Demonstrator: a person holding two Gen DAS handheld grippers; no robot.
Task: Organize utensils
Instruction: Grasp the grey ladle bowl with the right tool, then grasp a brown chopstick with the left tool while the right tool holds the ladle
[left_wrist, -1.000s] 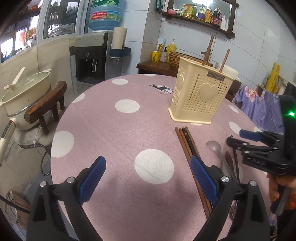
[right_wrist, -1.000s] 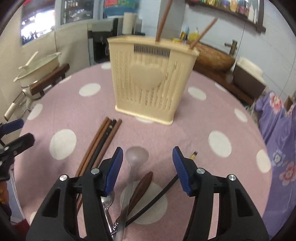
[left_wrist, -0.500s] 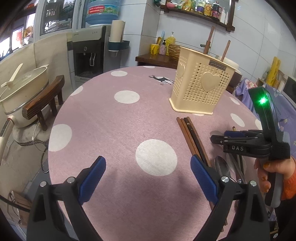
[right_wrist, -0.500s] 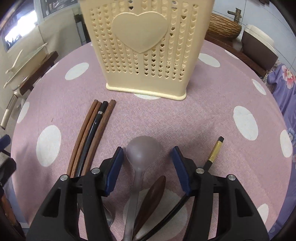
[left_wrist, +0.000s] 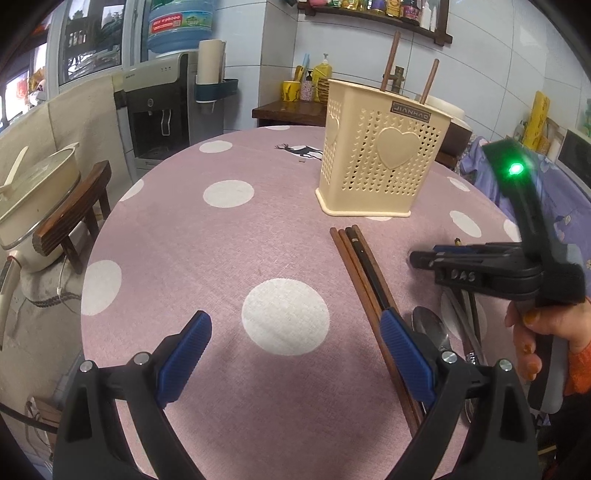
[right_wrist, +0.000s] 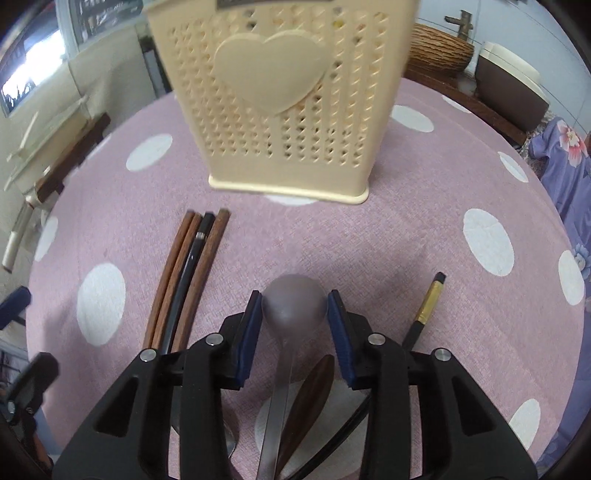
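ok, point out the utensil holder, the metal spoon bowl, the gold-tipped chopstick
utensil holder (right_wrist: 271, 79): right wrist view, heart on its front wall
metal spoon (right_wrist: 293, 304): right wrist view, bowl
gold-tipped chopstick (right_wrist: 428, 302): right wrist view, gold band

Legible markings:

- Utensil holder (left_wrist: 384, 162), cream perforated plastic: a small dark plate at the top of its heart-faced wall carries raised letters that appear upside down and seem to spell "JIANHAO".
- Right hand-held gripper (left_wrist: 419, 257): "DAS" stands in pale letters on the side of its black body.
- Water bottle (left_wrist: 177, 26) on the dispenser: a red and green label, its print too small to read.
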